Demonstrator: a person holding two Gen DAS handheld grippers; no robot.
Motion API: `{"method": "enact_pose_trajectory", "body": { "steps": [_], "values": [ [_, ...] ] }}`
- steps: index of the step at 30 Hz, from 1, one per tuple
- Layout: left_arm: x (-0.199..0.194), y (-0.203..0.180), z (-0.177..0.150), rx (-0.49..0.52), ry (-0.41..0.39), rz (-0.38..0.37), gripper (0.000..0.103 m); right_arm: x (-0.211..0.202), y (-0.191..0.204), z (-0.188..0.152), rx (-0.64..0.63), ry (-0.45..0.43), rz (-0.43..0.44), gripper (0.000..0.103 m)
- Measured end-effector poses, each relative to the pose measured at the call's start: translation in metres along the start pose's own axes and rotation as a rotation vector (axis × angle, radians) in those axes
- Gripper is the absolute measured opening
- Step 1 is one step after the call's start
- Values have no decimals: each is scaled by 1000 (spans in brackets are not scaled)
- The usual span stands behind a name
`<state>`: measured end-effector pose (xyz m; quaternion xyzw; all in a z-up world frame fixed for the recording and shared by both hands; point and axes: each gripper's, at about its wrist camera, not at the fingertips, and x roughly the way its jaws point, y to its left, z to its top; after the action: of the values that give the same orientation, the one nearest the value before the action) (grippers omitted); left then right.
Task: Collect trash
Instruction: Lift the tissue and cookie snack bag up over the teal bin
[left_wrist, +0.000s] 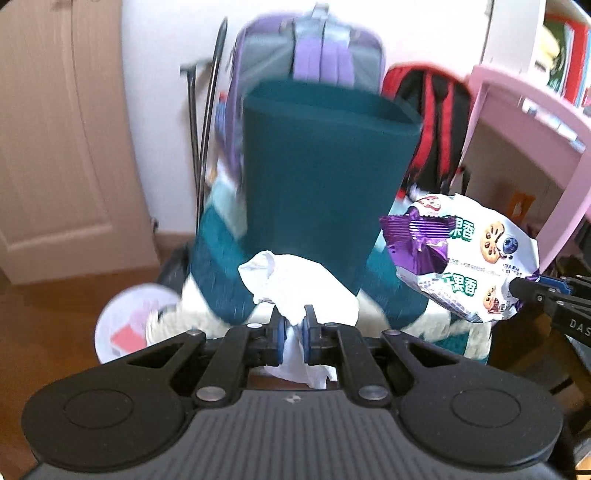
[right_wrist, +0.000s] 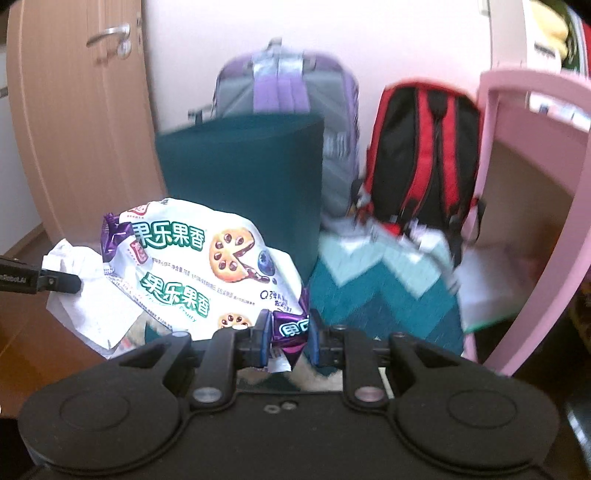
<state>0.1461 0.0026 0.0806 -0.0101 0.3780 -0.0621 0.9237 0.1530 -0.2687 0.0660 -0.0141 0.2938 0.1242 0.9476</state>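
A crumpled white tissue (left_wrist: 295, 284) is pinched between the closed fingers of the left gripper (left_wrist: 293, 325), part of it hanging below the pads. A white and purple snack wrapper (right_wrist: 207, 258), printed with cookies and green characters, is clamped by its purple twisted end in the right gripper (right_wrist: 286, 332). Both pieces are held up side by side, near each other, in front of a dark teal bin (left_wrist: 325, 173).

The bin's rim is seen from the left wrist view, but the interior is hidden by its front wall, so any contents cannot be told. Low at the left a white round container (left_wrist: 125, 328) is seen on the wooden floor (left_wrist: 55, 314), with pink and red items inside; these are too blurred to be identified.

A teal patterned rug (right_wrist: 384, 288) is spread under the bin. Behind it a purple backpack (right_wrist: 291, 96) and a red and black backpack (right_wrist: 424, 155) are leaned against the wall. A pink shelf unit (right_wrist: 532, 155) is cut off at the right edge, and a wooden door (right_wrist: 81, 122) at the left. Much of the background is smeared by motion blur
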Motion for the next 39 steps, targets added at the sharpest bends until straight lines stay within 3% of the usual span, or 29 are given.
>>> {"method": "enact_pose_trajectory", "body": {
  "steps": [8, 19, 29, 39],
  "values": [
    [-29, -18, 70, 4, -114, -18, 9, -5, -14, 71, -12, -81, -31, 19],
    [-28, -25, 152, 4, -205, 2, 9, 17, -8, 156, -96, -158, -111, 19],
    [26, -24, 200, 12, -189, 26, 9, 76, 15, 195, -209, -138, -156, 19],
    [106, -15, 226, 3, -106, 27, 9, 153, 27, 208, -285, -27, -150, 19]
  ]
}}
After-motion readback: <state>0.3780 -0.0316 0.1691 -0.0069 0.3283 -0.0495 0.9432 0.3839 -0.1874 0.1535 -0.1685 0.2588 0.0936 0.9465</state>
